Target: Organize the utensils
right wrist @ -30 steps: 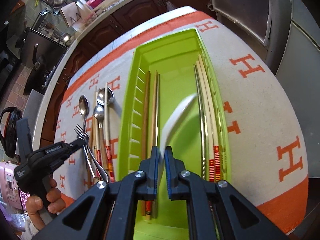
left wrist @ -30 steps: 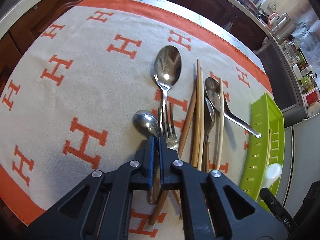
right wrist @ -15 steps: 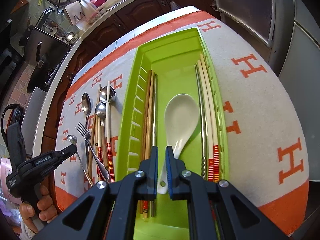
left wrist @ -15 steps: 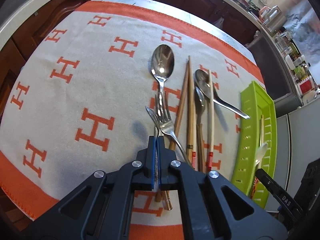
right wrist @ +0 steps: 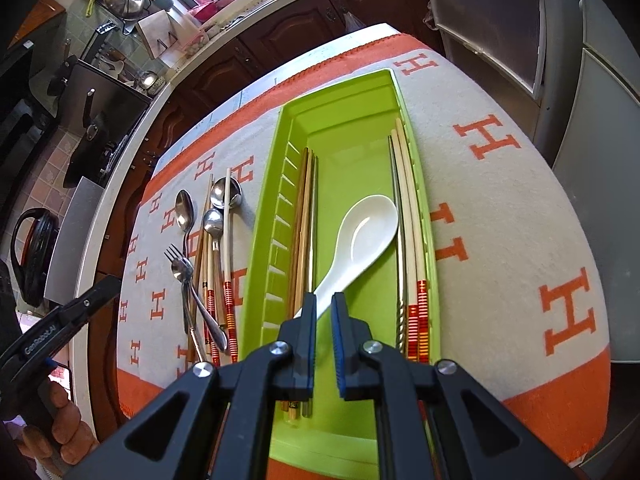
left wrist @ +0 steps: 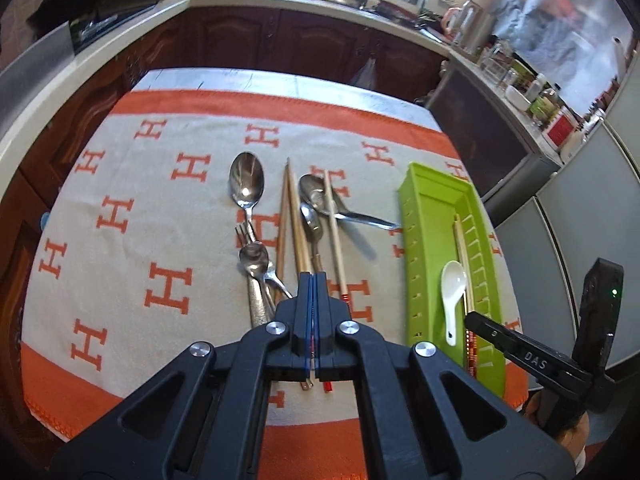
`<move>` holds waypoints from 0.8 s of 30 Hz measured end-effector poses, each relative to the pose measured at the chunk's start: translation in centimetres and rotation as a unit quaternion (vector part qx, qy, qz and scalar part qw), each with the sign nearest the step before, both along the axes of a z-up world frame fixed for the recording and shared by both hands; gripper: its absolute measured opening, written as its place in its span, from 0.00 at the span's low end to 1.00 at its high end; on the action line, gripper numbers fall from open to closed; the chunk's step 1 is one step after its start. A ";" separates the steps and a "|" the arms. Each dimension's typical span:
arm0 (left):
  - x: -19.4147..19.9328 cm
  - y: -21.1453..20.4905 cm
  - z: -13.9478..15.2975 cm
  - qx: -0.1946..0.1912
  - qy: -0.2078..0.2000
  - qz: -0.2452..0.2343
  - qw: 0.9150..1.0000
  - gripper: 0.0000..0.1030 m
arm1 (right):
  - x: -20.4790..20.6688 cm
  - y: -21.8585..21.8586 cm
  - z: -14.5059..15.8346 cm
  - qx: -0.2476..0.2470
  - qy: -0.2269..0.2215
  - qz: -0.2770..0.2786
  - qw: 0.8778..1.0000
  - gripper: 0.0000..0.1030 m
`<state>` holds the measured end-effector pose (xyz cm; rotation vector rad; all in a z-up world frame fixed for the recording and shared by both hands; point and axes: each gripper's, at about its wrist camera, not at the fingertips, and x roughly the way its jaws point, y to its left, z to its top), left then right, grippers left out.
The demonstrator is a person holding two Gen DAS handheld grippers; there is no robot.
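Left gripper (left wrist: 313, 312) pressed shut, nothing visibly held; loose steel spoons and wooden chopsticks (left wrist: 294, 220) lie just ahead, long axes along its fingers. Right gripper (right wrist: 323, 320) slightly parted, holding nothing, over white ceramic spoon (right wrist: 356, 240) in green plastic tray (right wrist: 340, 92); left nearer.

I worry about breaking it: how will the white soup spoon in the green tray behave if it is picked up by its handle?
The white soup spoon looks glazed ceramic, so probably stiff, slippery and chippable if dropped. Its bowl is much wider than its handle, so it may tip bowl-down in a handle grip. The right tool is open around the handle.
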<state>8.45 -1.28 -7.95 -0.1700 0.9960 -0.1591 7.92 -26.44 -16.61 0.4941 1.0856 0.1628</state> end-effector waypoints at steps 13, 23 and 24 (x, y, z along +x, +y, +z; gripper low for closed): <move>2.2 1.1 -6.0 -0.020 0.098 -0.001 0.995 0.00 | -1.0 -0.4 0.5 0.012 -0.009 -0.001 1.000 0.08; 4.3 2.0 -9.1 -0.054 0.148 0.031 0.987 0.00 | -0.8 -0.5 0.2 0.014 -0.004 -0.002 1.000 0.08; 4.4 2.0 -9.1 -0.053 0.150 0.034 0.987 0.00 | -0.8 -0.4 0.1 0.014 -0.004 -0.002 1.000 0.08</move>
